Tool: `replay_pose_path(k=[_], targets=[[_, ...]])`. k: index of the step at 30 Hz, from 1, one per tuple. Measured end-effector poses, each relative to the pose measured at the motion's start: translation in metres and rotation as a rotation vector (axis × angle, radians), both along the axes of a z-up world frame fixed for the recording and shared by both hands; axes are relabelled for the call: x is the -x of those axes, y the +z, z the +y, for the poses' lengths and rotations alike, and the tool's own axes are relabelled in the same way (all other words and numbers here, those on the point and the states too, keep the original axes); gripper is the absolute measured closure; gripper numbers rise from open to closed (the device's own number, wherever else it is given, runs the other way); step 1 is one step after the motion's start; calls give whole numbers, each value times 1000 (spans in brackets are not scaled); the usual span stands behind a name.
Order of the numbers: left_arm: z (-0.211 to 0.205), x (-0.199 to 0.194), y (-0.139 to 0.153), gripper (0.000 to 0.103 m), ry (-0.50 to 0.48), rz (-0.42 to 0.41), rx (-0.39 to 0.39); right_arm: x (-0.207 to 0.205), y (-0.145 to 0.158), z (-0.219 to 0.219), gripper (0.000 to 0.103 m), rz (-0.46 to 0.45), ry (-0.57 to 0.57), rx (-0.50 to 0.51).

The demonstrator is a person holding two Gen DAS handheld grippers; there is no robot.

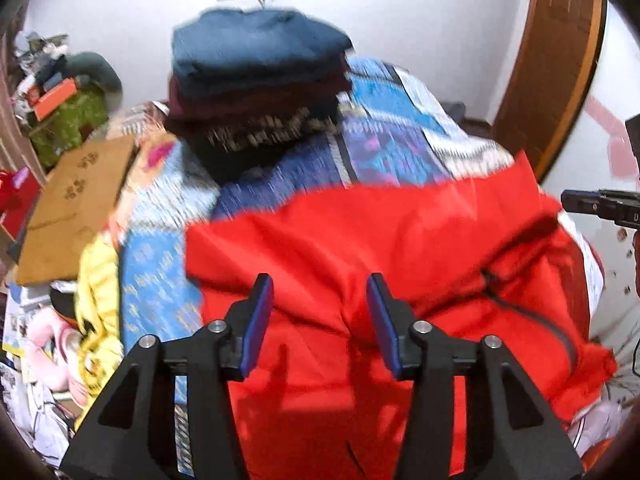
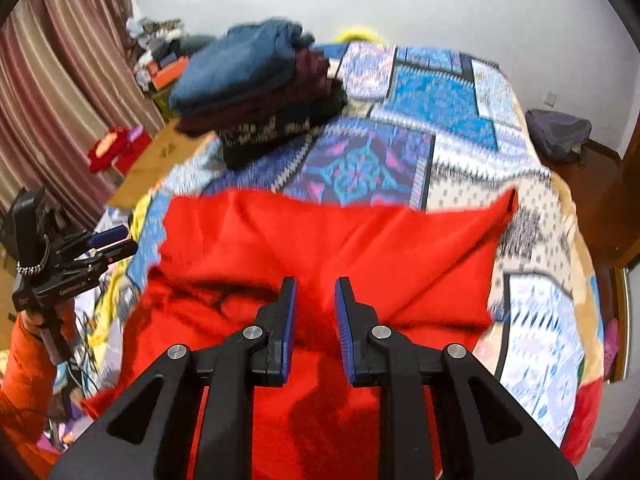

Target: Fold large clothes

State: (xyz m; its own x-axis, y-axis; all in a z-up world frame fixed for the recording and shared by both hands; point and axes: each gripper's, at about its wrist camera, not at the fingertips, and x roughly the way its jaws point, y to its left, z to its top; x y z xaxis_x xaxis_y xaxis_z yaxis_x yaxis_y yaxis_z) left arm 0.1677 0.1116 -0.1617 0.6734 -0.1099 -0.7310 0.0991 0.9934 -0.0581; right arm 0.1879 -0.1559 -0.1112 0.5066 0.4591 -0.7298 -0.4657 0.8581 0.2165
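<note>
Below, red garment (image 1: 360, 240) seemingly beneath both parted claws

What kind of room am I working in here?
Most likely a bedroom: a bed under a patterned quilt, a stack of folded clothes on it beside the red garment, and curtains along one wall.

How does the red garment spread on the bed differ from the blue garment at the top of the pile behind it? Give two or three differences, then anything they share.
1. The red garment lies opened out and wrinkled; the blue garment is folded into a compact bundle.
2. The red garment rests directly on the patterned bedspread; the blue one tops a pile of folded clothes.
3. The red one lies nearest the cameras; the blue one sits farther back.

Both are plain, single-coloured clothes on the same bed.
</note>
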Motion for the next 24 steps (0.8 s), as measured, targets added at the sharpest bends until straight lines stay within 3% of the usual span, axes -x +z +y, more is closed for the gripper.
replay_pose_path(k=[4, 6, 8, 12, 18, 22, 24], targets=[[6, -24, 15, 48, 33, -33, -7, -19, 10, 8, 83, -27, -11, -16], [5, -37, 14, 48, 41, -29, -15, -31, 8, 17, 75, -23, -16, -15], [0, -53, 7, 48, 39, 3, -6, -39, 3, 22, 70, -7, -17, -16], [-14, -70, -23, 48, 16, 86, -6, -49, -21, 35, 70, 65, -8, 12], [-30, -60, -66, 48, -21, 185, -30, -35, -58, 38, 70, 140, 41, 90], [-28, -40, -79, 44, -16, 190, -29, -17, -68, 34, 67, 144, 81, 153], [-25, -30, -80, 41, -2, 180, -22, -9, -70, 29, 61, 138, 78, 154]])
